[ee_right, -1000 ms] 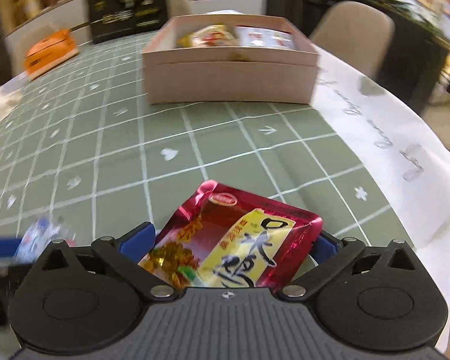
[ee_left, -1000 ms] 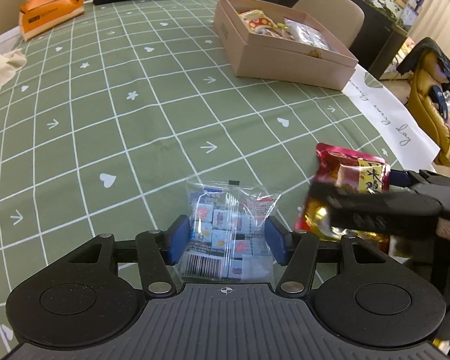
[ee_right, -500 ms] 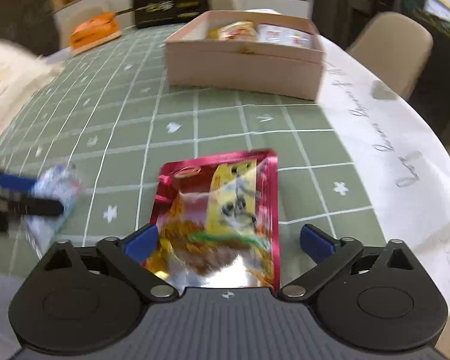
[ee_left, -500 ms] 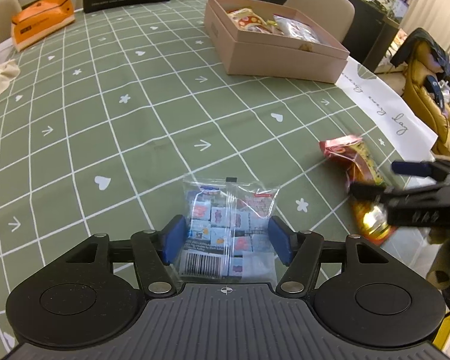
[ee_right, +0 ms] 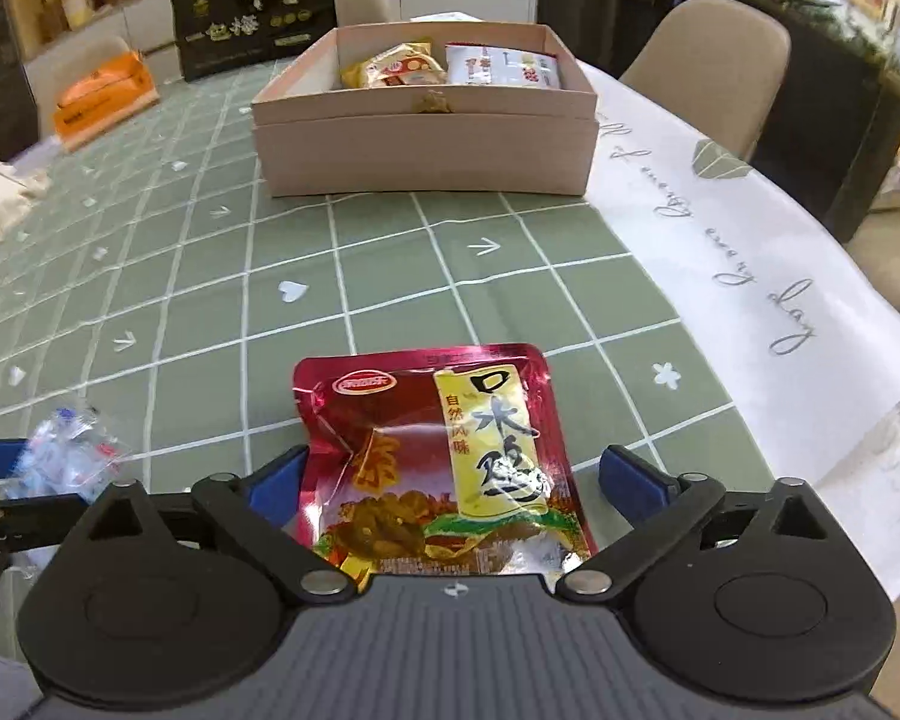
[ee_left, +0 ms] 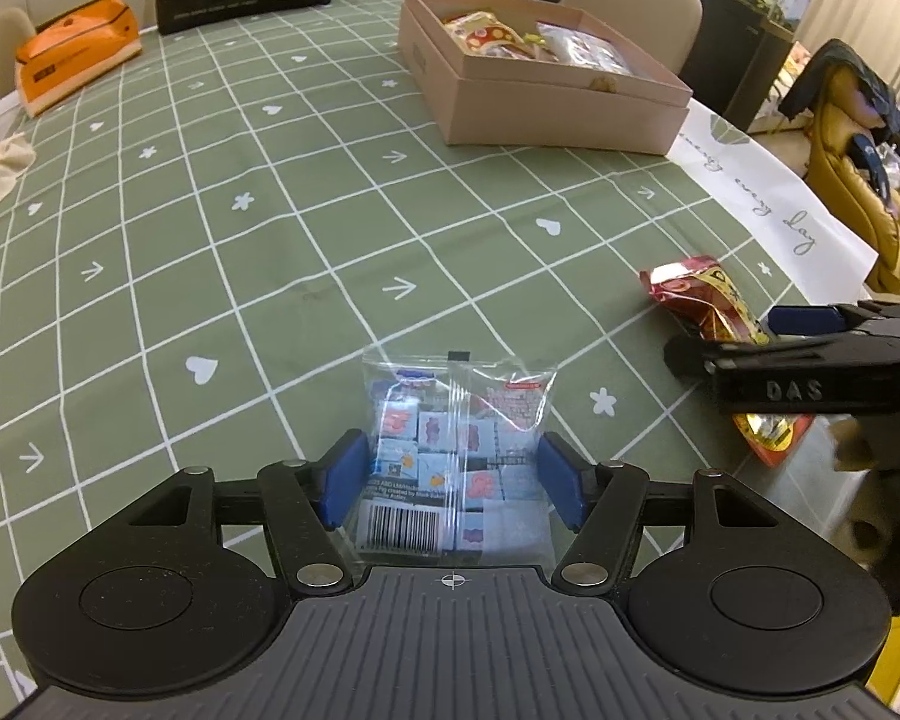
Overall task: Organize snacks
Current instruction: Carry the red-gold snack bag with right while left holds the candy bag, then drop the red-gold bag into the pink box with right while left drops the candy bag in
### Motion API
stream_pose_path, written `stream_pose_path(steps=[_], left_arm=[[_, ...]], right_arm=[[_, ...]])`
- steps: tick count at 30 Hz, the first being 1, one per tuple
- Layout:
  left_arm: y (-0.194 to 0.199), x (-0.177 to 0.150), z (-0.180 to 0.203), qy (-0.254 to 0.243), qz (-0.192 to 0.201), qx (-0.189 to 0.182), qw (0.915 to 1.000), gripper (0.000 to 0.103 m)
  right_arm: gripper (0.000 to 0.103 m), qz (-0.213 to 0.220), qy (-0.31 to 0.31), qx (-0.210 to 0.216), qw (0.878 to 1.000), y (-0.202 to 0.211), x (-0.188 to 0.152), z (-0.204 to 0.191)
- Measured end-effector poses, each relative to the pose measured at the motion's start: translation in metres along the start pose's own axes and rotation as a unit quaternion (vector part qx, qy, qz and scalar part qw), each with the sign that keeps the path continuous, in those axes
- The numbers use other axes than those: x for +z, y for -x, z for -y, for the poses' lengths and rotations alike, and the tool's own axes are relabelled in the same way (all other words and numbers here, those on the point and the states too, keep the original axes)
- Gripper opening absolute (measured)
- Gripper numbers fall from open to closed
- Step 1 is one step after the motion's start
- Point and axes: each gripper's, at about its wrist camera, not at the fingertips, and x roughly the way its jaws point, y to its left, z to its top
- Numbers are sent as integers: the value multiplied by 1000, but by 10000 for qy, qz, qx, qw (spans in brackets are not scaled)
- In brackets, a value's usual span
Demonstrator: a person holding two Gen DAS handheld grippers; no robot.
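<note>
Green grid tablecloth (ee_left: pixel 306 222); pink box (ee_right: pixel 426 144) sits at 12 o'clock, well apart.
Both jaws gape wide: left gripper (ee_left: pixel 453 480) straddles clear packet (ee_left: pixel 456 450), right gripper (ee_right: pixel 453 480) straddles red pouch (ee_right: pixel 438 456), long axes toward 12.

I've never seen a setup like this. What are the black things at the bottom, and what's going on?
Each picture comes from a camera on a handheld gripper, looking forward past its blue-tipped jaws.

The left gripper straddles a clear packet of small sweets. The right gripper straddles a red snack pouch; there is a gap on the pouch's right side.

Both packets lie on the green checked tablecloth. Beyond stands a pink box already holding snacks.
</note>
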Motion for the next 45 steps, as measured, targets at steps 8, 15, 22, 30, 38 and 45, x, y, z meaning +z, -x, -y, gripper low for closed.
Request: stream_pose_path(steps=[8, 15, 22, 30, 38, 45], left_arm=[[-2, 2, 4, -78, -82, 78, 9999, 70], [-3, 0, 8, -223, -51, 122, 9997, 71], [-4, -2, 12, -336, -10, 142, 9993, 77], [-2, -4, 8, -253, 9, 39, 9997, 77], [-2, -5, 8, -258, 32, 42, 9997, 77], [0, -7, 7, -260, 40, 29, 9996, 77]], right_arm=[[16, 310, 441, 408, 9977, 49, 8, -3], [15, 396, 409, 677, 9961, 55, 14, 10], [79, 928, 634, 304, 9932, 49, -7, 24], [87, 299, -368, 929, 9945, 6, 5, 60], [103, 358, 511, 338, 9975, -7, -8, 26], [103, 311, 479, 671, 9961, -11, 8, 59]])
